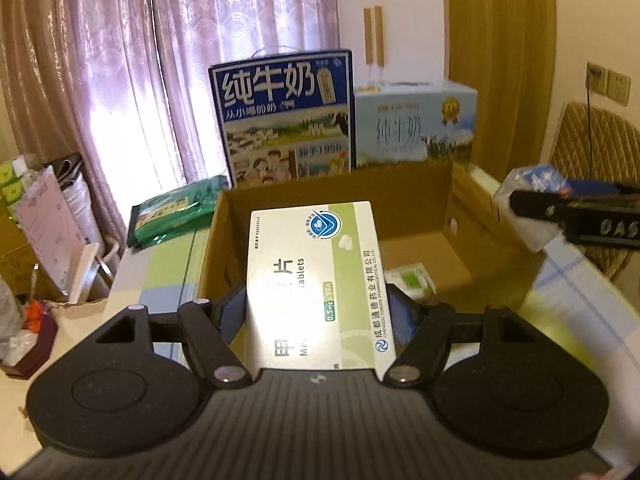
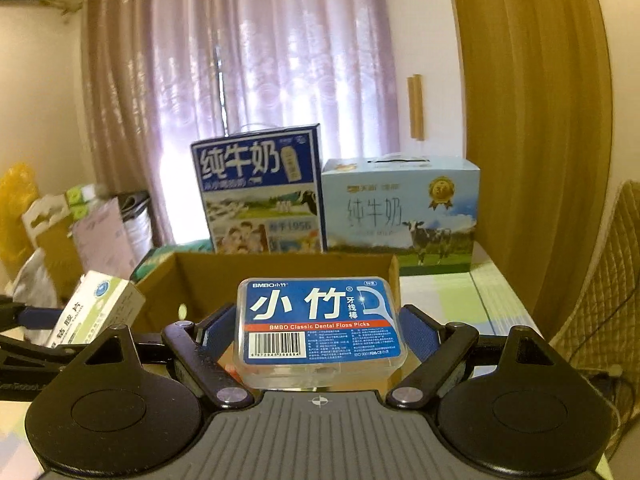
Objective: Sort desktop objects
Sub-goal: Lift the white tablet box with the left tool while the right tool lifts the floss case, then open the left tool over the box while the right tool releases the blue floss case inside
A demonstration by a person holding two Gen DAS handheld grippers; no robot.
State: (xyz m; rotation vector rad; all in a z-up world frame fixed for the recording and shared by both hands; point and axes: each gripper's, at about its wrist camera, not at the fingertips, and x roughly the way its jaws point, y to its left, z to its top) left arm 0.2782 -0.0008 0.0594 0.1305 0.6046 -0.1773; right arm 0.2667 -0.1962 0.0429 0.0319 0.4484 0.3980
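Observation:
My left gripper (image 1: 318,304) is shut on a white and green tablet box (image 1: 316,280), held over the near edge of an open cardboard box (image 1: 472,216). A small white and green packet (image 1: 412,278) lies on that box's floor. My right gripper (image 2: 318,328) is shut on a clear case of dental floss picks (image 2: 318,326) with a blue label, held above the near side of the same cardboard box (image 2: 192,276). In the right wrist view the tablet box (image 2: 94,312) shows at the left. In the left wrist view the floss case (image 1: 528,184) shows at the right.
Two milk cartons stand behind the cardboard box: a dark blue one (image 1: 286,120) and a light blue one (image 1: 416,124). A green packet (image 1: 172,212) lies left of the box. Clutter and bags (image 1: 44,216) fill the far left. Curtains hang behind. A quilted chair (image 2: 600,280) stands at the right.

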